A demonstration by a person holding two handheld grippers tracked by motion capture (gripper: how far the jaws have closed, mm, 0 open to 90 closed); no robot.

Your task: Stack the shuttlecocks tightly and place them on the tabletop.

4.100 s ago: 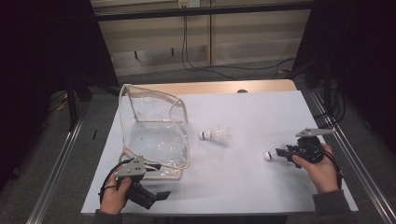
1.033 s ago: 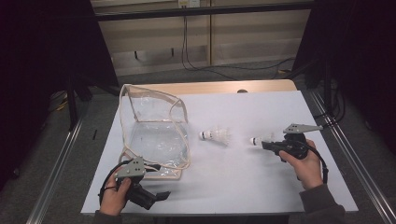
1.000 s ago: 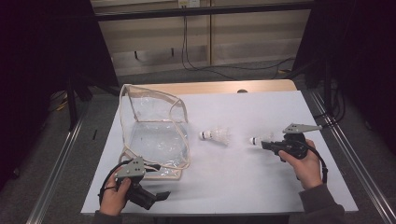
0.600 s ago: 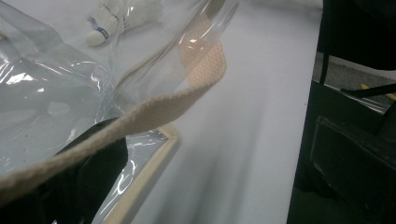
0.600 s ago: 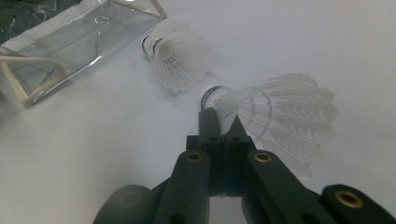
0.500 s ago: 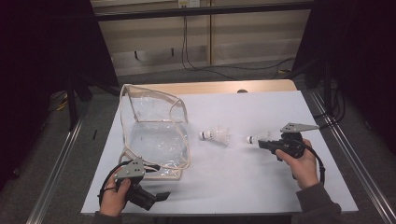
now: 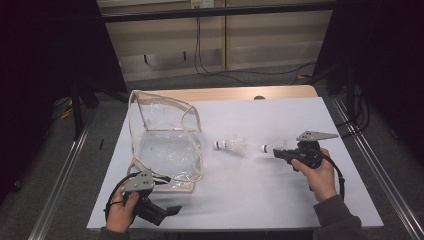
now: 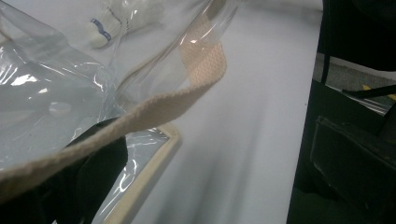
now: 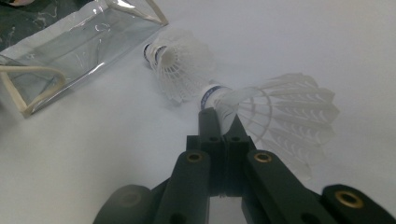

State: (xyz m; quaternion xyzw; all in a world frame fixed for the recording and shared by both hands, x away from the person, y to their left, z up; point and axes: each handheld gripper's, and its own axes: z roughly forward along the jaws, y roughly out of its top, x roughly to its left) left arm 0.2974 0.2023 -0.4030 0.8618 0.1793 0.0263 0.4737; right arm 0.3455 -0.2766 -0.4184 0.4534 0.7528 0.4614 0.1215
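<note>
Between bag (image 7: 165,145) and held shuttlecock (image 7: 272,147) lies another shuttlecock (image 7: 231,145).

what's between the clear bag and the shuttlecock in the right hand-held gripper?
A second shuttlecock lying on the white table, between bag and held shuttlecock, in the high view.

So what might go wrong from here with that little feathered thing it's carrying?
The right hand-held gripper pinches the held shuttlecock by its thin skirt, so the feathers may crush or slip loose. The second shuttlecock lies on the table between it and the clear bag, so it may get knocked. The left hand-held gripper grips the bag by its strap; the soft mouth could sag.
</note>
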